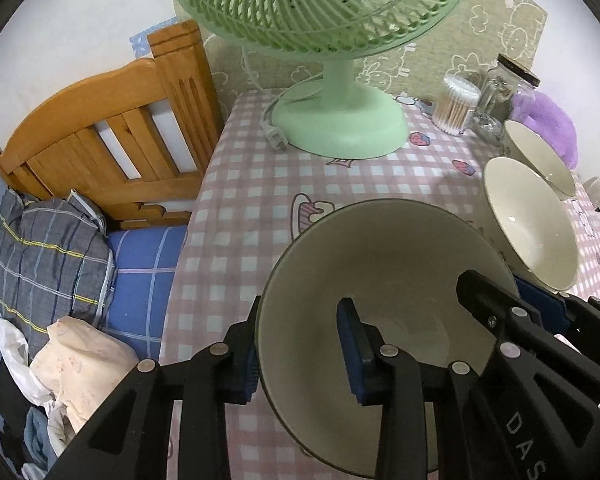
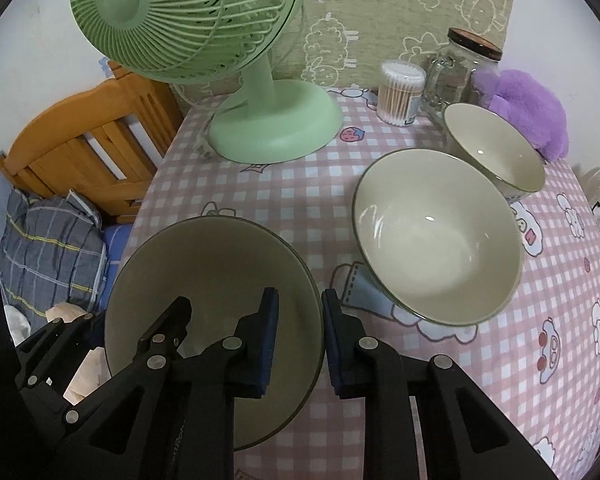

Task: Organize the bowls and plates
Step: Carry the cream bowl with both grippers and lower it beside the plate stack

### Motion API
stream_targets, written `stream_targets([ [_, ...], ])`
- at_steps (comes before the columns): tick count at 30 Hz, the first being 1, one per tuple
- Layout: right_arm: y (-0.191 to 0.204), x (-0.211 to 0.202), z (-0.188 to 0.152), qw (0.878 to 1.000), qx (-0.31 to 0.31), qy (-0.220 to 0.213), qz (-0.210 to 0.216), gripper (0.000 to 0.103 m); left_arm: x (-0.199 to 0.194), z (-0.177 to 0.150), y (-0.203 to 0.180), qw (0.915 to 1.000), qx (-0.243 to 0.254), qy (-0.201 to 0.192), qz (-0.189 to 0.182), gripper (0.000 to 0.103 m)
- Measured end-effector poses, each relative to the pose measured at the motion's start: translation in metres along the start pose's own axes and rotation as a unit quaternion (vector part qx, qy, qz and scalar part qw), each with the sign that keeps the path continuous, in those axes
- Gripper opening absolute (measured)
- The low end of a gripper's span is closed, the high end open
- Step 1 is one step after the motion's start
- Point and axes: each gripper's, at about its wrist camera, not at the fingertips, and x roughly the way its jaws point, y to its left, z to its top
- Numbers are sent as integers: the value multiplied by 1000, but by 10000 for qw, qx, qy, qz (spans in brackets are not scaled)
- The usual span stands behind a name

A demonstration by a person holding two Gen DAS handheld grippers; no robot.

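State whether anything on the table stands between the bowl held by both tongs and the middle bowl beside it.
Nothing visible does: only bare checked tablecloth separates the held bowl from the middle bowl. The fan stands farther back.

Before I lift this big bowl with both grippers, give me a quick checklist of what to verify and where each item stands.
1. Left gripper clamped on the near bowl rim: ok, one pad inside, one outside.
2. Right gripper clamped on the opposite rim: ok.
3. Middle bowl upright and empty, free to receive: ok.
4. Far bowl apart from the near bowl: ok.
5. Fan clear of the path to the middle bowl: ok.
6. Near bowl lifted off the tablecloth: cannot tell.
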Motion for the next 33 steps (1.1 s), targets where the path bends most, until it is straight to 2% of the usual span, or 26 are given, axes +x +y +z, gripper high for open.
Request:
stream_targets([
  [11, -28, -38, -14, 9997, 55, -183, 122, 25, -40, -11, -35, 9997, 106, -171, 144, 33],
  [19, -59, -71, -23, 9995, -14, -271, 178, 25, -73, -22, -67, 9994, -13, -270, 200, 33],
  [27, -101, -103, -36, 9989, -244, -300, 248, 25, -99, -38, -110, 9990, -203, -312, 248, 33],
  [33, -139, -120, -51, 9990, -277, -302, 191, 25, -109, -51, -147, 9992, -171, -310, 186, 33],
])
